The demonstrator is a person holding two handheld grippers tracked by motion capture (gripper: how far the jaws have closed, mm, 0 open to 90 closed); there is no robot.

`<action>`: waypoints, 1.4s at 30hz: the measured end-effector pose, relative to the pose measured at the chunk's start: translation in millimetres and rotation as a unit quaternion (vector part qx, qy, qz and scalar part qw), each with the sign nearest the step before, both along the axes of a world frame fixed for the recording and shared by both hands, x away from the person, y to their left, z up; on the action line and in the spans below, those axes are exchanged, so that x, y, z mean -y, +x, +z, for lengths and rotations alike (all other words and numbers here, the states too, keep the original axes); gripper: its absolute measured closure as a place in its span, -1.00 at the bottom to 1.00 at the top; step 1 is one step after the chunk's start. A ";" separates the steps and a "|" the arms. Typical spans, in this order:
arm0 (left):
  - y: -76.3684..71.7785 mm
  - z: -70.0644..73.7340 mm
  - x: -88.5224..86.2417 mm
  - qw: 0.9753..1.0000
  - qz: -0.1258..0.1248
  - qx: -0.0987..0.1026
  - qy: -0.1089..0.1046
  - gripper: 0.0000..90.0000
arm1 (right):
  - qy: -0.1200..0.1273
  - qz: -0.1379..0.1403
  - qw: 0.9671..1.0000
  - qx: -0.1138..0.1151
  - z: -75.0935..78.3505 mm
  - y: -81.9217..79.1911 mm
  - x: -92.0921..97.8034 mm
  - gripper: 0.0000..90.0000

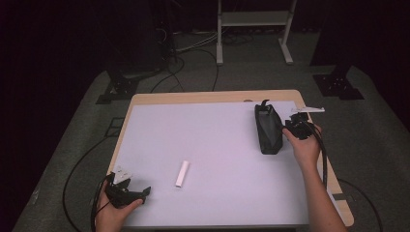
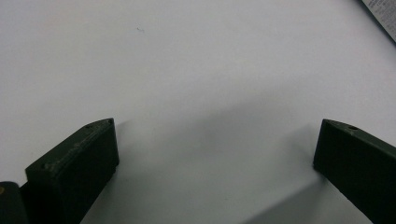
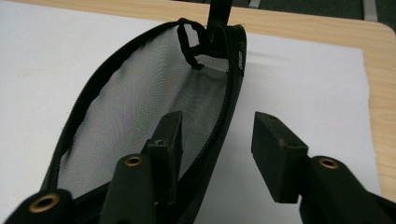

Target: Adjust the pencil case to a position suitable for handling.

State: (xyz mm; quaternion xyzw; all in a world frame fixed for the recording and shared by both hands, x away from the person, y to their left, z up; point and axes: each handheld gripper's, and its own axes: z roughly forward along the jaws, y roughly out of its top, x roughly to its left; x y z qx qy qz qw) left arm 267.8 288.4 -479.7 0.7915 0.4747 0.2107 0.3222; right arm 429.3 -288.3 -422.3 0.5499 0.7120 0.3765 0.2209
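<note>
The right gripper sits at the near end of a black mesh pouch, which lies lengthwise away from it on the white surface. In the right gripper view its jaws stand apart: one jaw is inside the pouch's unzipped mouth, the other outside, with the zipper edge running between them (whether either jaw presses the fabric, I cannot tell). Beyond the jaws the pouch opens wide, its mesh lining showing, and a black pull loop hangs at the far end.

The left gripper rests low over the surface, well apart from the pouch. Its jaws are spread wide with nothing between them, as the left gripper view shows plainly over bare white surface.

A small white stick-shaped object lies just ahead and to the side of the left gripper, not touched by it.
</note>
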 end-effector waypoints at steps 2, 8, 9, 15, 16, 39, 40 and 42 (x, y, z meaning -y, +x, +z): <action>0.0 0.0 0.0 1.000 0.000 0.000 0.000 -1.00 | 0.006 0.000 1.000 -0.003 -1.9 1.7 0.2 0.25; 0.1 0.0 0.0 1.000 0.000 0.000 0.000 -1.00 | 0.013 -0.001 1.000 -0.009 -2.7 3.8 0.8 0.48; 0.1 0.0 0.0 1.000 0.000 0.000 0.000 -1.00 | 0.014 -0.004 1.000 -0.010 -2.5 3.8 0.9 0.51; 0.1 0.0 0.1 1.000 0.000 0.000 0.000 -1.00 | 0.013 -0.016 1.000 -0.008 -1.2 3.7 4.2 0.80; 0.1 0.0 0.1 1.000 0.000 0.000 0.000 -1.00 | 0.014 -0.017 1.000 -0.008 -1.2 3.7 4.7 0.85; 0.0 0.2 0.1 1.000 0.000 -0.001 0.001 -1.00 | 0.029 0.008 0.999 0.019 17.3 -13.6 14.2 0.97; 0.0 0.2 0.1 1.000 0.000 -0.001 0.001 -1.00 | 0.029 0.008 0.999 0.019 17.3 -13.6 14.2 0.97; 0.0 0.2 0.1 1.000 0.000 -0.001 0.001 -1.00 | 0.028 0.017 0.999 0.022 19.2 -16.3 14.4 0.97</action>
